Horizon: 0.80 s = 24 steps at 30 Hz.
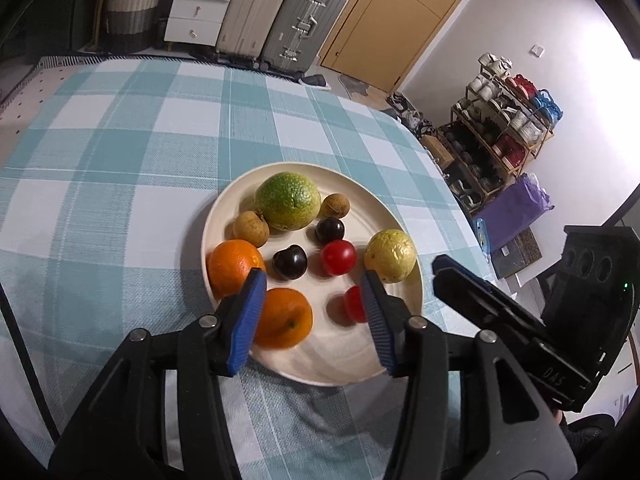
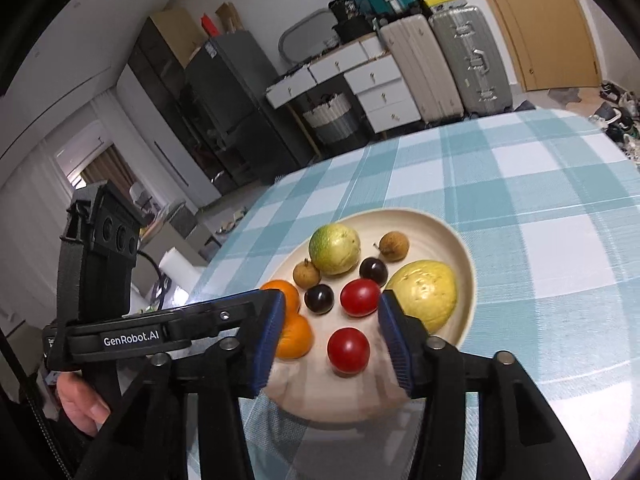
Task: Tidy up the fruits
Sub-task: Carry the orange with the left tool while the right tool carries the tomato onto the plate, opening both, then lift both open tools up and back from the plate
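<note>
A cream plate [image 1: 320, 368] [image 2: 460, 248] on the checked tablecloth holds a green citrus [image 1: 287, 201] [image 2: 334, 249], a yellow fruit [image 1: 391, 255] [image 2: 424, 294], two oranges [image 1: 235, 266] [image 1: 285, 318] [image 2: 294, 336], two dark plums [image 1: 290, 262] [image 1: 329, 230], two red tomatoes [image 1: 338, 257] [image 2: 348, 350] [image 2: 360, 297] and two brown longans [image 1: 251, 229] [image 1: 335, 205]. My left gripper [image 1: 314, 304] is open and empty above the plate's near side. My right gripper [image 2: 332, 334] is open and empty, with the near tomato between its fingers.
The right gripper's body [image 1: 520, 312] shows at the plate's right in the left wrist view; the left gripper's body [image 2: 160, 320] shows at the plate's left in the right wrist view. Suitcases [image 1: 280, 16], drawers and a shoe rack [image 1: 500, 128] stand beyond the table.
</note>
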### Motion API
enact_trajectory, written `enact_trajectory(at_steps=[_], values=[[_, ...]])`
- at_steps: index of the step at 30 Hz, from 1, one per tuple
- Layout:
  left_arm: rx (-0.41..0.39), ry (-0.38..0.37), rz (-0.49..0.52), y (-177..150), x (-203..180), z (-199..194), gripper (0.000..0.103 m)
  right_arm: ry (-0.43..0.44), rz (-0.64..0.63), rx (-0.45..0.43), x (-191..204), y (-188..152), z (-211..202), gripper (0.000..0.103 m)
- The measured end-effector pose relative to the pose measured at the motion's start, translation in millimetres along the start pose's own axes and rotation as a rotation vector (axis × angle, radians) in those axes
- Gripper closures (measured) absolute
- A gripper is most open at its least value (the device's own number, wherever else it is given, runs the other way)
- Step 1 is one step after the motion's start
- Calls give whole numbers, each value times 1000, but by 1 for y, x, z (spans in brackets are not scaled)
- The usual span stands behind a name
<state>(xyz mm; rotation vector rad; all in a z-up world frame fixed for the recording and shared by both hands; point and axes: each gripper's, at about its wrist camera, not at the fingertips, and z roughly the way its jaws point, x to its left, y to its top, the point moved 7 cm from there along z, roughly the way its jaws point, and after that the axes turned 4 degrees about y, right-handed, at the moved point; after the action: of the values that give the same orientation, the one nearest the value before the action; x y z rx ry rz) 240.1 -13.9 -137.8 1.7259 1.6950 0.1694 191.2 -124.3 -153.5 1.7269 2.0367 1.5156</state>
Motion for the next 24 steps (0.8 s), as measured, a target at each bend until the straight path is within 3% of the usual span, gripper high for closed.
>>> enact_trajectory(at_steps=[3, 5, 8, 10, 12, 20, 24], values=[[-18, 16, 4, -3, -2, -14, 51, -16, -13, -28, 3, 3, -13, 46], [-38, 41, 13, -4, -2, -23, 43, -21, -14, -52, 5, 5, -22, 34], [-75, 69, 16, -7, -3, -36, 38, -32, -30, -79, 12, 6, -34, 29], [-95, 115, 10, -10, 0, -43, 28, -35, -44, -93, 17, 6, -40, 26], [-134, 183, -4, -12, 4, -52, 27, -49, -59, -110, 21, 6, -45, 18], [-275, 309, 53, -20, 2, -84, 18, -92, -157, -153, 43, -1, -62, 11], [-359, 372, 95, -22, -3, -101, 3, -117, -191, -212, 51, -2, -73, 5]])
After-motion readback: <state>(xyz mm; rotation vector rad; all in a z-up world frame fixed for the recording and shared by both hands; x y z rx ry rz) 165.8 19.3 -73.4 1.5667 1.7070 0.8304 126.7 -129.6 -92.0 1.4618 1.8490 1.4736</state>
